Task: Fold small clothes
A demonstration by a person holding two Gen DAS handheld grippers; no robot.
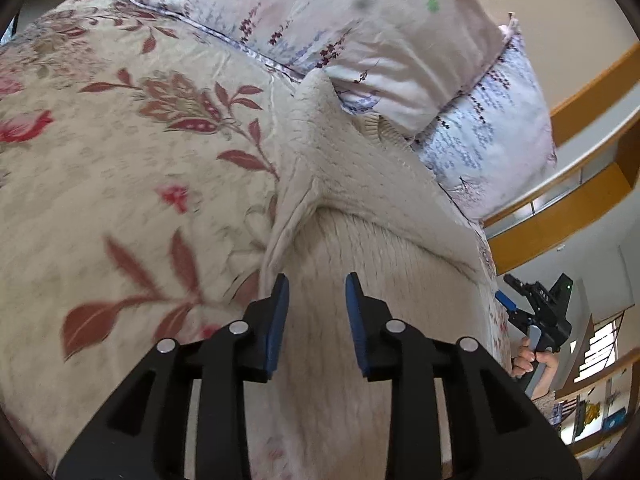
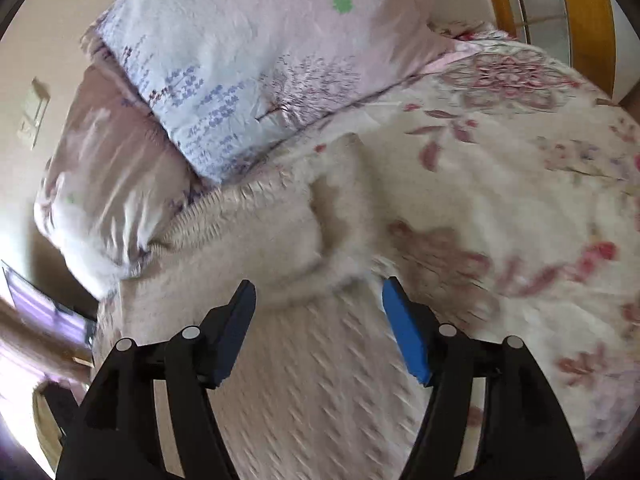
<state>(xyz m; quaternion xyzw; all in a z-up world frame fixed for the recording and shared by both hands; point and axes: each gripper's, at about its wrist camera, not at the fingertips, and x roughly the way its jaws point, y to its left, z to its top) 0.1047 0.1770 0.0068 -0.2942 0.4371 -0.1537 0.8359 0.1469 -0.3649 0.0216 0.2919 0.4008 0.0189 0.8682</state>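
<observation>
A cream knitted sweater [image 1: 352, 208] lies partly folded on a floral bedspread [image 1: 120, 160], one part doubled over the body. My left gripper [image 1: 317, 284] is open and empty just above the sweater's near part. My right gripper [image 2: 318, 292] is open wide and empty over the same sweater [image 2: 304, 344], near the folded edge. The right gripper [image 1: 505, 299] also shows at the right edge of the left wrist view, held in a hand off the bed's side.
Lavender-print pillows [image 1: 340, 28] lie behind the sweater against the wall, also in the right wrist view [image 2: 248, 64]. Wooden shelves [image 1: 568, 196] stand to the right of the bed. The bedspread [image 2: 520, 200] spreads out beside the sweater.
</observation>
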